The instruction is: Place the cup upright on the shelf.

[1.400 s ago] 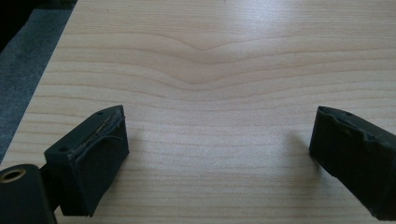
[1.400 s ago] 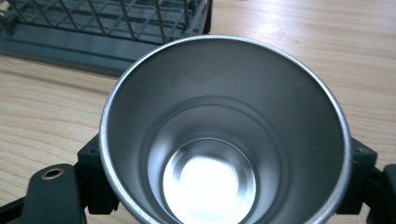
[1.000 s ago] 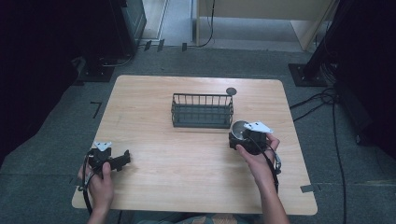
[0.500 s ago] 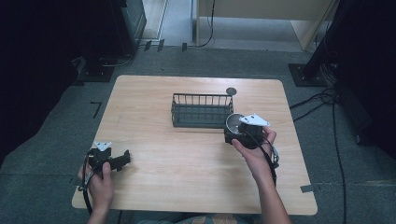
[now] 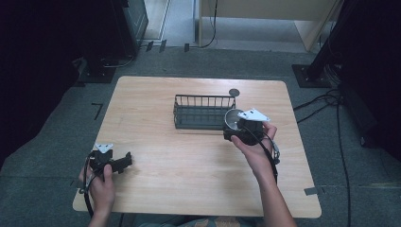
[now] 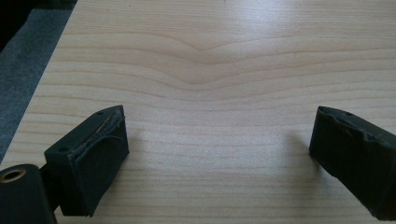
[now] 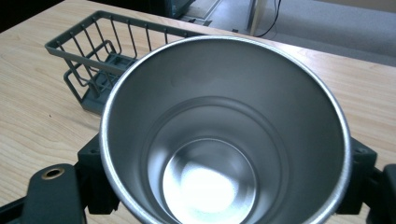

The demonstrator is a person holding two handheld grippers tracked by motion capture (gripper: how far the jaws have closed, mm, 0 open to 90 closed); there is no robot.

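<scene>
Leftmost, the left tongs (image 5: 124,162) rest low on the wooden counter (image 5: 189,156) in the person's left hand (image 5: 99,184), their jaws spread wide with bare wood grain between them; the left gripper view shows the two black pads (image 6: 93,163) well apart and nothing touching either. Well away to their right, the right tongs (image 5: 231,126) are clamped on a steel cup (image 5: 232,118), one jaw on each side of its wall. The cup (image 7: 224,135) is held mouth-up, shiny and hollow inside. Just beyond the cup, touching or nearly so, stands a dark wire basket (image 5: 201,112), on the counter. A small dark disc (image 5: 234,92) lies past the basket's far corner.
</scene>
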